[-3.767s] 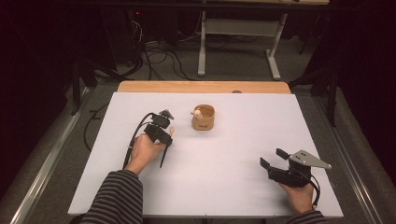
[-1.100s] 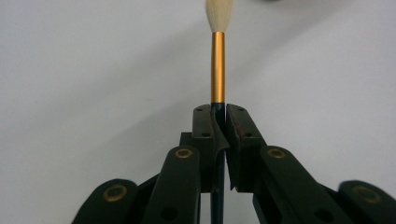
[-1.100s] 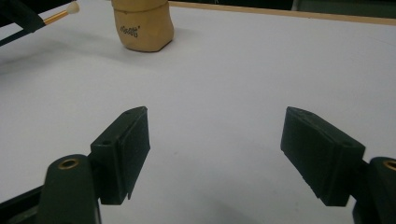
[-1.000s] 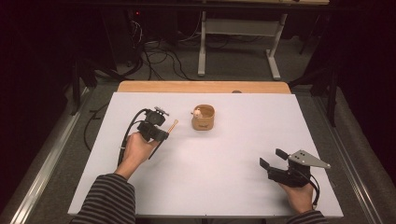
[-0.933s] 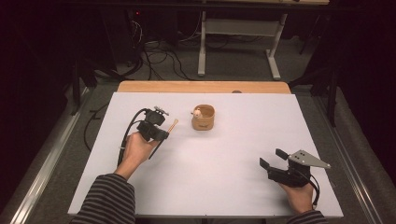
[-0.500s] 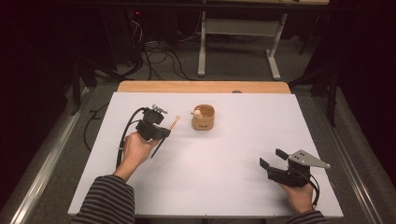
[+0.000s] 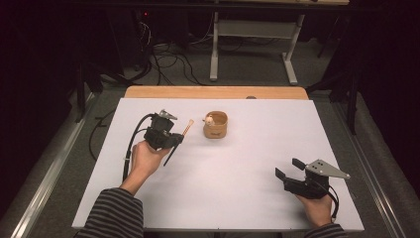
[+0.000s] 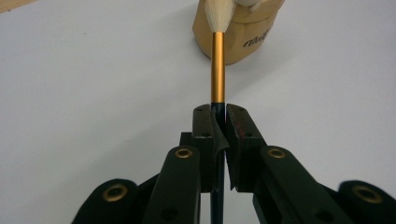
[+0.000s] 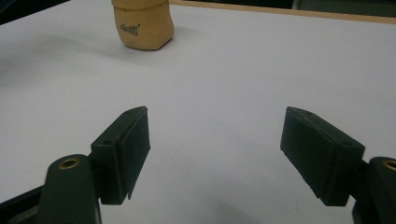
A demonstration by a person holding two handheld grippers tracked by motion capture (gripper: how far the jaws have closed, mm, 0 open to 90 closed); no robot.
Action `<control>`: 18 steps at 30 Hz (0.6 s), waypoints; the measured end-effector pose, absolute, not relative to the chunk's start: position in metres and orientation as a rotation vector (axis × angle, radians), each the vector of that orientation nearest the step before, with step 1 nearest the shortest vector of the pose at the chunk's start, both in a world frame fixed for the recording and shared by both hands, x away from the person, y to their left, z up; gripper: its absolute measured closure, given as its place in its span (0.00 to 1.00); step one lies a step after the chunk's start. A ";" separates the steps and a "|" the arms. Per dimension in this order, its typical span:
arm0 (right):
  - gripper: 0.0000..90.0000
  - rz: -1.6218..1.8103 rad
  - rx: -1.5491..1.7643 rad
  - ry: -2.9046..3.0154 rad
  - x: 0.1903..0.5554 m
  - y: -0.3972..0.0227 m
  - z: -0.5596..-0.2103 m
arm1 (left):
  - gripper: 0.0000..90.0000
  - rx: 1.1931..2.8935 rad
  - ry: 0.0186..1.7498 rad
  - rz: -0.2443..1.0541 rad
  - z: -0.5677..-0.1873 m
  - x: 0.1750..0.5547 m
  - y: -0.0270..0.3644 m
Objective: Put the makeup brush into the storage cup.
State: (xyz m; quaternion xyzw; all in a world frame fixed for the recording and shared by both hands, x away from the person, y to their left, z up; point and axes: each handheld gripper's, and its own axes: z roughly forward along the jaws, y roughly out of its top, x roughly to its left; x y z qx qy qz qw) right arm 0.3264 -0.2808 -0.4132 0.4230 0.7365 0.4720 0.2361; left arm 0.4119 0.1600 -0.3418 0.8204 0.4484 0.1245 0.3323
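My left gripper (image 7: 176, 138) is shut on a thin brush (image 7: 187, 128), left of the table's middle. The brush has a dark handle, a gold ferrule (image 8: 217, 65) and pale bristles (image 8: 219, 13). In the left gripper view the pads (image 8: 233, 128) pinch the handle just below the ferrule, and the bristles point at a small wooden cup (image 8: 250, 35). The cup (image 7: 215, 125) stands near the table's centre with something pale inside it. My right gripper (image 7: 288, 168) rests at the near right, open, with nothing between its jaws (image 9: 217, 123). The cup (image 9: 142, 23) is far ahead of it.
A white sheet (image 7: 233, 173) covers the table, and a wooden strip (image 7: 213, 92) shows along the far edge. The left gripper's black cable (image 7: 132, 144) loops over the sheet beside the hand. Desk legs and cables stand on the dark floor beyond.
The left hand has shifted slightly away from the person and toward the cup, and the brush tip now points closer to it. The right gripper has stayed still.
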 end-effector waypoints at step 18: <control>0.29 1.293 1.167 2.026 0.327 -0.280 -0.414 | 0.92 2.085 1.099 0.342 -0.330 0.408 0.153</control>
